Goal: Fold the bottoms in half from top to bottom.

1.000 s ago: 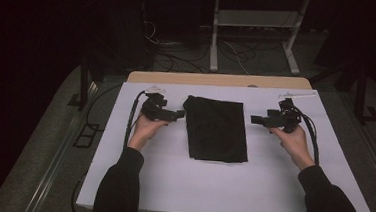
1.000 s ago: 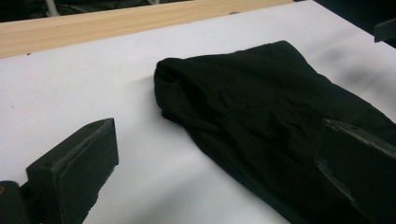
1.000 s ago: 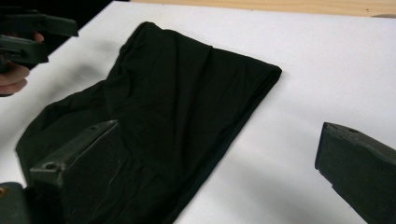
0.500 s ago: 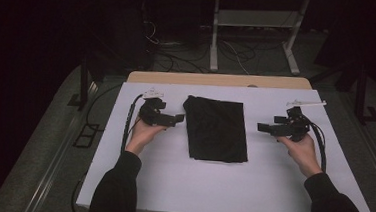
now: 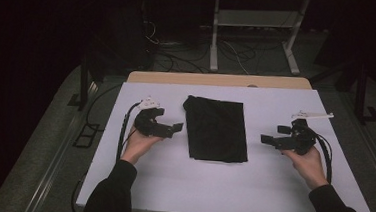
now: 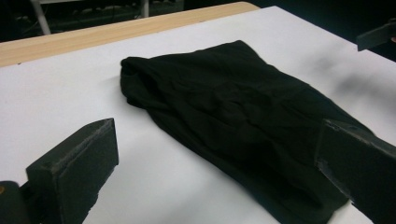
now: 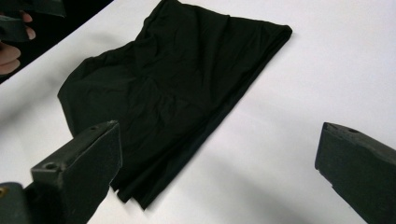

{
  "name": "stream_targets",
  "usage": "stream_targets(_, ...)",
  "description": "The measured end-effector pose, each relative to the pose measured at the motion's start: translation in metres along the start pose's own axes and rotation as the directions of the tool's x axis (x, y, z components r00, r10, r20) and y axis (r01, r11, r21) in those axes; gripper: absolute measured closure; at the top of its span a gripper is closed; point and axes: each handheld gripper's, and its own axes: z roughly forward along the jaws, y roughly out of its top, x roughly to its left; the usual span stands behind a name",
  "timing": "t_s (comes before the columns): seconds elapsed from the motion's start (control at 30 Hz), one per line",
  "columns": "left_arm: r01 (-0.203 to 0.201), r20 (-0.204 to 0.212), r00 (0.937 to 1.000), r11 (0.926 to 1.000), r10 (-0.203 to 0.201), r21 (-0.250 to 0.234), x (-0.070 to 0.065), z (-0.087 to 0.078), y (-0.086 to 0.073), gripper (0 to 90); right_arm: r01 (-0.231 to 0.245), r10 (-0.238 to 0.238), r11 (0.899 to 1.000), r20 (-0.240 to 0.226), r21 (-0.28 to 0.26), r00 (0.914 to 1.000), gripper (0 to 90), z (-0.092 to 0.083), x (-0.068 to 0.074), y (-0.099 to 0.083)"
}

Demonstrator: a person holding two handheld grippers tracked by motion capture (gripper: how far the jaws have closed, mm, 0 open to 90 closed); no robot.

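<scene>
Two hand-held grippers, left [image 5: 175, 128] and right [image 5: 267, 139], flank the folded black cloth [image 5: 216, 129] mid-counter [image 5: 270, 192], jaws spread, holding nothing. Soft, light, limp fabric; pinching a near corner looks best.

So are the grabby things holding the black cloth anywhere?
No, nothing is held. The left gripper and right gripper are both open, either side of the folded black cloth, not touching it.
</scene>
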Motion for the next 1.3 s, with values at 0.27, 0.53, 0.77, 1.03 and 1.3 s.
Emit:
stream_targets(0.27, -0.022, 0.011, 0.9997, 0.9997, 0.022, 0.003, -0.017, -0.01, -0.011, 0.0, 0.022, -0.023, 1.0, -0.008, -0.015, 0.9997, 0.2, -0.012, 0.012, -0.013)
stream_targets(0.53, -0.047, 0.023, 0.9987, 0.9989, 0.047, 0.008, -0.034, -0.015, -0.03, 0.0, 0.044, -0.044, 0.998, 0.003, -0.038, 0.999, 0.0, -0.025, 0.022, -0.032)
stream_targets(0.77, -0.064, 0.047, 0.9968, 0.9979, 0.064, -0.005, -0.046, -0.027, -0.041, 0.0, 0.063, -0.063, 0.997, 0.008, -0.041, 0.998, 0.0, -0.038, 0.03, -0.05)
stream_targets(1.03, -0.081, 0.069, 0.9944, 0.9967, 0.08, 0.008, -0.055, -0.037, -0.06, 0.0, 0.09, -0.088, 0.995, 0.041, -0.049, 0.9953, 0.0, -0.051, 0.037, -0.067)
stream_targets(1.3, -0.094, 0.099, 0.991, 0.995, 0.09, 0.033, -0.055, -0.047, -0.073, 0.0, 0.116, -0.116, 0.993, 0.046, 0.009, 0.9922, 0.0, -0.052, 0.04, -0.081)
